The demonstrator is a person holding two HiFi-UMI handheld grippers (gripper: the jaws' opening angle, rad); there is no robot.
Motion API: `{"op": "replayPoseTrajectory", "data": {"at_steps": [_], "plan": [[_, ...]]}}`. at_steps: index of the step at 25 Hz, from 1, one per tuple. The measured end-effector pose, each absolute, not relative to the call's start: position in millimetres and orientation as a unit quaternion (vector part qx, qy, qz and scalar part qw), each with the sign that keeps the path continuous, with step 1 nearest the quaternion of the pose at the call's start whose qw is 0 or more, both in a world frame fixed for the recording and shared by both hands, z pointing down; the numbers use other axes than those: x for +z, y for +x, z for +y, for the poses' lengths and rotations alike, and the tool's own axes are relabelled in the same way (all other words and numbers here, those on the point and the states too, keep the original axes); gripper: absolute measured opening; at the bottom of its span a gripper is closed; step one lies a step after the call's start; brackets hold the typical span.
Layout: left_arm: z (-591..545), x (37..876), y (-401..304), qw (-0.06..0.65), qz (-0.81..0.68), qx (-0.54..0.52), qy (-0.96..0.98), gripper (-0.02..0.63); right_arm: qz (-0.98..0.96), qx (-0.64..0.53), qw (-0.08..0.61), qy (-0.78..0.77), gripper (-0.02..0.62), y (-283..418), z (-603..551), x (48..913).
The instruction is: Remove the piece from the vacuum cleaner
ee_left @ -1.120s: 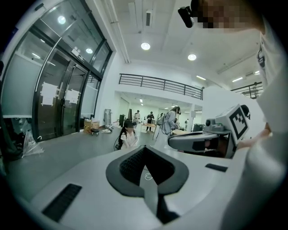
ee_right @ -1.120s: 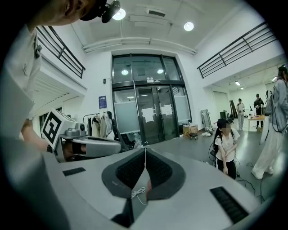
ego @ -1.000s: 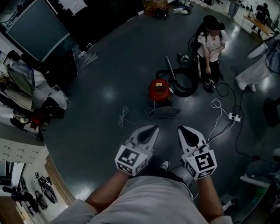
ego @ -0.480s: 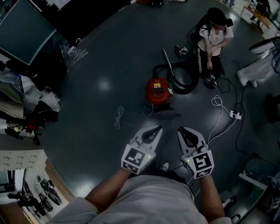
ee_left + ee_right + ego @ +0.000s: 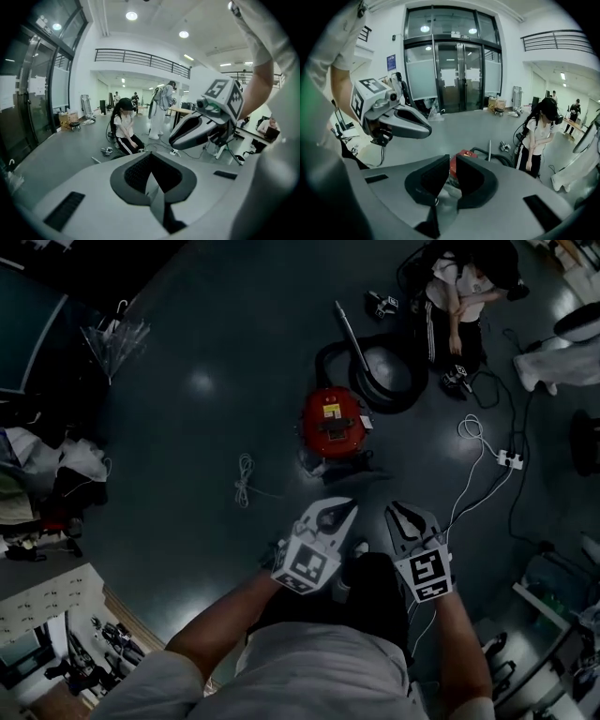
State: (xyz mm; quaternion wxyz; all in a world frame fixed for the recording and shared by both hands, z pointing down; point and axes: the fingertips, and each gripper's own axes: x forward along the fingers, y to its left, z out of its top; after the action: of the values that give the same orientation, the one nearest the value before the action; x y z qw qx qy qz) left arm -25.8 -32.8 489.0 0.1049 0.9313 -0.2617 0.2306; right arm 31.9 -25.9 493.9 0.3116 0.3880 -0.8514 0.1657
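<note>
You stand over the glossy dark floor (image 5: pixel 187 456) with the vacuum cleaner (image 5: pixel 334 423) ahead, well apart from both grippers.

The vacuum is a rounded red canister with a yellow label on top. A black hose (image 5: pixel 375 381) coils behind it, and a straight metal wand (image 5: pixel 349 334) lies across the coil. Your left gripper (image 5: pixel 342 507), a smooth grey shell with ribbed dark pads, has its jaws closed on nothing. On your right gripper (image 5: pixel 398 512) the jaws are opening, 1 narrow slit with nothing in it. Only the head view shows the hose loop whole, a loose white cord (image 5: pixel 244 479) and a power strip (image 5: pixel 509 460). Only the right gripper view shows the red body through its slit, with glass doors (image 5: pixel 457 75) behind. Your left gripper view shows a railed balcony (image 5: pixel 140 58) instead.
</note>
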Motion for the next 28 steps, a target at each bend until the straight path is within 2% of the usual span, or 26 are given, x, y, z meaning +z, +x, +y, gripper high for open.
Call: {"op": "replayPoseTrajectory", "data": {"at_steps": [4,9,15,20,28], "plan": [[-49,566,-18,0.114,-0.234,0.280,0.924,0.006,-0.845,0.152,0.377,0.346,0.045,37,-44,569],[-57,671,-8,0.123,-0.203,0.345,0.908,0.040,-0.841,0.126,0.444,0.283,0.084,46,-62,679],[-73,767,-5,0.174,-0.221,0.360,0.890,0.043,-0.833,0.069,0.519,0.178,0.111,57,-75,827],[-61,811,-4,0.203,-0.217,0.368,0.881,0.043,-0.825,0.042,0.552,0.114,0.169,52,-72,916],[-57,833,1,0.223,-0.221,0.362,0.878,0.043,-0.811,-0.039,0.580,0.066,0.160,51,-61,975]]}}
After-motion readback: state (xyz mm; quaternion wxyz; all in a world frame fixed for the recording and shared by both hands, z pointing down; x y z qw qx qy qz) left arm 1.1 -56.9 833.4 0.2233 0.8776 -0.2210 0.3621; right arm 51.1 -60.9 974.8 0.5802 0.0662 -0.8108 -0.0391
